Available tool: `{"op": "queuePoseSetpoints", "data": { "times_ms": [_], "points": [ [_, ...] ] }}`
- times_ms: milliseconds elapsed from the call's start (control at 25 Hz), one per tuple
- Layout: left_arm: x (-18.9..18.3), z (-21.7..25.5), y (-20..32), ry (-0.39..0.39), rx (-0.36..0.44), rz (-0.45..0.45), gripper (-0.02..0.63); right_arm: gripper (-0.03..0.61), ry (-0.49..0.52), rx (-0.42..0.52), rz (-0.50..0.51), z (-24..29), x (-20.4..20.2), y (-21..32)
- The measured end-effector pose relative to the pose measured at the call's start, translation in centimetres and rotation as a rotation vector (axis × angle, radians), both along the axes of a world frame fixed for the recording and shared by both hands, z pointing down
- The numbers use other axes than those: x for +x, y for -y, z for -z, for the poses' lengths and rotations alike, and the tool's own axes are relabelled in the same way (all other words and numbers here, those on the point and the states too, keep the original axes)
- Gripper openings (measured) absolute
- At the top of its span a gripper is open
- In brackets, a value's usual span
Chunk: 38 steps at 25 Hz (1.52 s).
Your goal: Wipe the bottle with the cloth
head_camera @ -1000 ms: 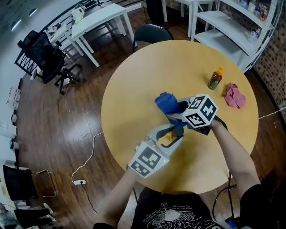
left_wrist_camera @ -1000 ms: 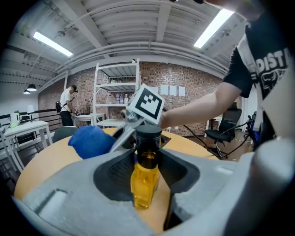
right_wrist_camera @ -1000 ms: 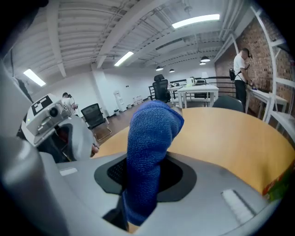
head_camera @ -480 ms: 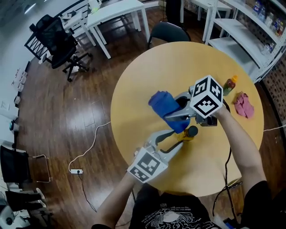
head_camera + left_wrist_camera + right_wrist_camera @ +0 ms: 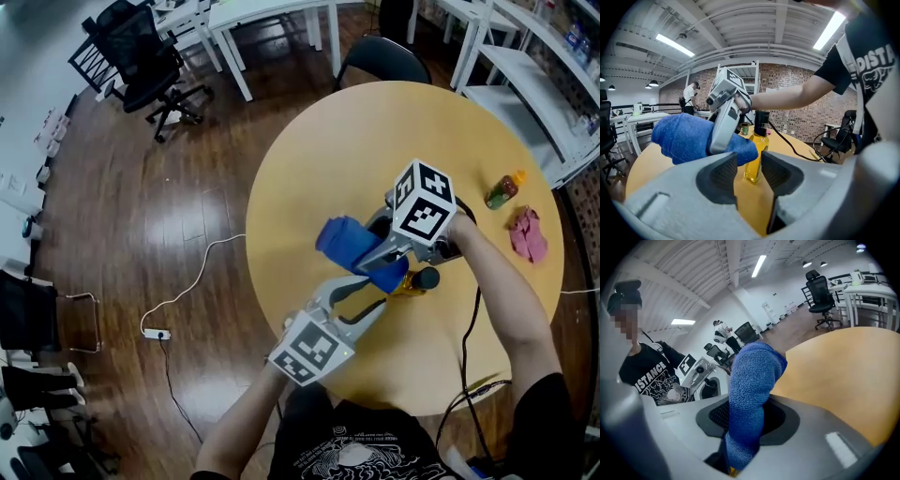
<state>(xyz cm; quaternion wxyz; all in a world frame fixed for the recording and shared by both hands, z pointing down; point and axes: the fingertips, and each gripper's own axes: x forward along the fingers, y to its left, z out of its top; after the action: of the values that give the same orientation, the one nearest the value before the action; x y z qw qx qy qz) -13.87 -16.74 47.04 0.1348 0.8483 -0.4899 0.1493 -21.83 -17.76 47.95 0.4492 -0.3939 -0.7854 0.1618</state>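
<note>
The yellow bottle [image 5: 411, 282] is standing upright on the round table [image 5: 375, 141], its long axis vertical, just beyond the tips of my left gripper [image 5: 749, 164]. That gripper's jaws have just been opening and are sitting spread, not touching the bottle. I am holding the blue cloth [image 5: 349, 244] on the bottle's left, pinched tight in my right gripper [image 5: 373, 256], with its loose end lying against the bottle's shoulder. I judge the wipe should be running along that vertical axis.
</note>
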Motion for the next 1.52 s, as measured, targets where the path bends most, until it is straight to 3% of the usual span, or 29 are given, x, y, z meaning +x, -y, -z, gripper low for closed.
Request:
{"op": "queuePoseSetpoints", "data": {
  "times_ms": [400,840,960,1200,1400,1520],
  "points": [
    [-2.3,1.6,1.4,-0.046,0.038,0.146,0.163,0.133,-0.174,0.065,0.121,-7.9,1.0,-1.2],
    [-1.9,1.9,2.0,-0.069,0.041,0.127,0.163,0.137,-0.107,0.106,-0.033,-11.2,-1.1,0.7],
    [-1.1,1.7,1.8,-0.062,0.037,0.078,0.163,0.137,-0.02,0.163,-0.139,-9.6,-2.6,2.6],
    [0.4,1.1,2.6,-0.044,0.039,-0.027,0.173,0.135,0.22,0.239,-0.529,-1.8,-4.5,9.8],
    [2.2,1.3,3.4,-0.032,0.044,-0.116,0.221,0.135,0.359,0.28,-0.818,5.3,-0.5,14.5],
    [2.5,0.7,4.1,-0.025,0.044,-0.147,0.227,0.135,0.375,0.28,-0.945,7.6,3.1,15.6]
  ]
}}
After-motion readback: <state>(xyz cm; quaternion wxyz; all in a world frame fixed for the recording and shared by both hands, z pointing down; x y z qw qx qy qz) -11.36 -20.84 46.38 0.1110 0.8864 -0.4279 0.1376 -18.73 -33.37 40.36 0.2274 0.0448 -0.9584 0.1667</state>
